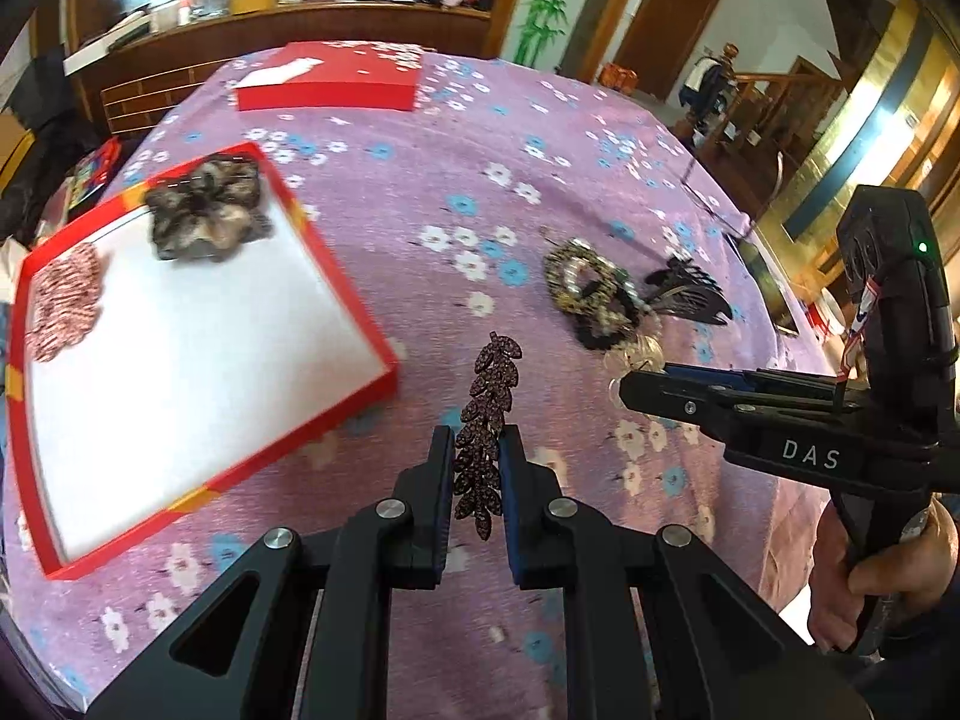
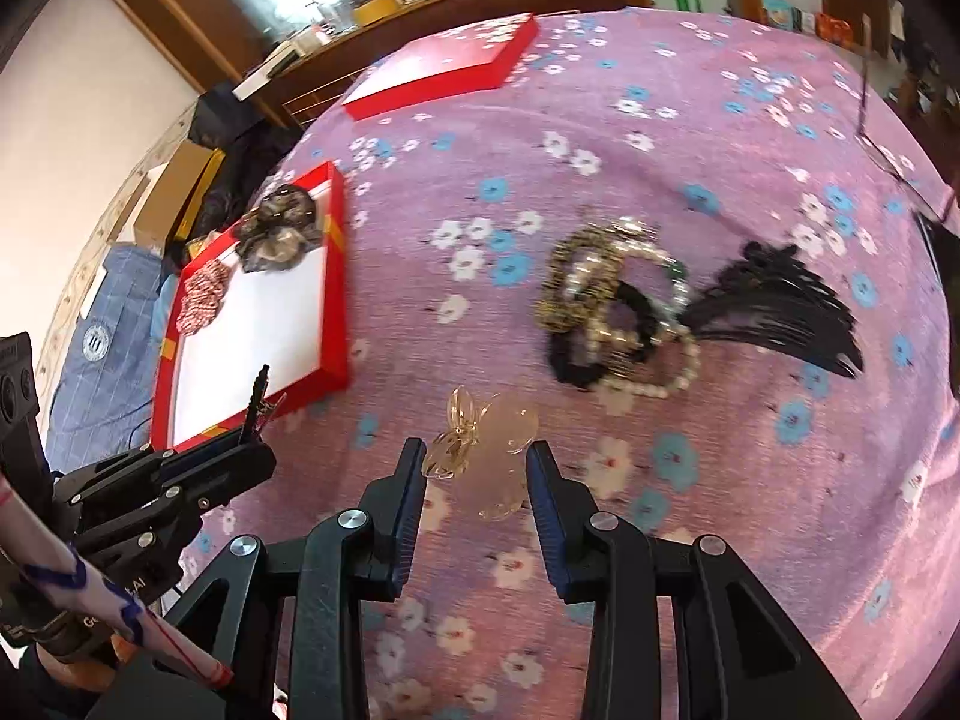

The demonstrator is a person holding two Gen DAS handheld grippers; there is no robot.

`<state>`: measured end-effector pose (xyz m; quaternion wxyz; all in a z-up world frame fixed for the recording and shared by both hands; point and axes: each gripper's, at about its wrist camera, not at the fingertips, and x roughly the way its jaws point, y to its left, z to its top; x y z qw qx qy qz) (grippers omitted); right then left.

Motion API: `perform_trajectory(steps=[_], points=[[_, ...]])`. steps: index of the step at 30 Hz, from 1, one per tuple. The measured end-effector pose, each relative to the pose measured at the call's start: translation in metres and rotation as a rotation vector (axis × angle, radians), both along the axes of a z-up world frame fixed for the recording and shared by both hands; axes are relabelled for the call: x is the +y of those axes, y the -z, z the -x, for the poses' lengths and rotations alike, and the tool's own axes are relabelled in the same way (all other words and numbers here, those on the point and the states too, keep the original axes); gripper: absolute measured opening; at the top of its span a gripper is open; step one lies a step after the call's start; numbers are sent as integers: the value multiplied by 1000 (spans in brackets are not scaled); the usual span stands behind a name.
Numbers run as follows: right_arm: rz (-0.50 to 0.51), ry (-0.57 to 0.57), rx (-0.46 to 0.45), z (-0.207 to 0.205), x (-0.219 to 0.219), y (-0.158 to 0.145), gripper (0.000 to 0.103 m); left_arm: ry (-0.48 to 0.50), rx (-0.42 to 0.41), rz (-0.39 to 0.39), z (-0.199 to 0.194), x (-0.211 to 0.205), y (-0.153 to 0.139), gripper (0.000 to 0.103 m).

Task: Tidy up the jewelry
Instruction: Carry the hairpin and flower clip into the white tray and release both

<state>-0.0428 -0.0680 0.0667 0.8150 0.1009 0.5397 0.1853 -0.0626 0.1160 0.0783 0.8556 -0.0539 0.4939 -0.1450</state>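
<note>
My left gripper point(image 1: 476, 444) is shut on a dark, glittery leaf-shaped hair clip point(image 1: 492, 384), which hangs above the purple flowered cloth point(image 1: 480, 168). In the right wrist view my right gripper point(image 2: 474, 453) is shut on a clear, pinkish claw clip point(image 2: 504, 438), with a pad against each side of it. To the left lies the red box point(image 1: 366, 324) with a white floor. It holds a brown scrunchie point(image 1: 204, 210) and a red-and-white one point(image 1: 63, 306). A pile of bead bracelets and a black hair tie point(image 2: 612, 306) lies further ahead, beside a black comb clip point(image 2: 780, 306).
The red box lid point(image 1: 327, 81) lies at the far side of the table. The table edge drops off on the right point(image 1: 774, 276). A cluttered wooden counter point(image 1: 300, 6) stands behind. Cardboard boxes and blue fabric point(image 2: 120, 300) sit on the floor to the left.
</note>
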Motion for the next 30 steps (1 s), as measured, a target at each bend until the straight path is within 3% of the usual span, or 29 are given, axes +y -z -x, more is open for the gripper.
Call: perform_trajectory(steps=[11, 19, 30], points=[[-29, -92, -30, -20, 61, -23, 37, -142, -33, -7, 3, 77, -12, 14], [-31, -189, -40, -50, 130, -39, 37, -248, -46, -6, -13, 137, -17, 14], [-24, -248, 49, -96, 209, -10, 38, -327, 12, -20, -68, 184, 7, 14]])
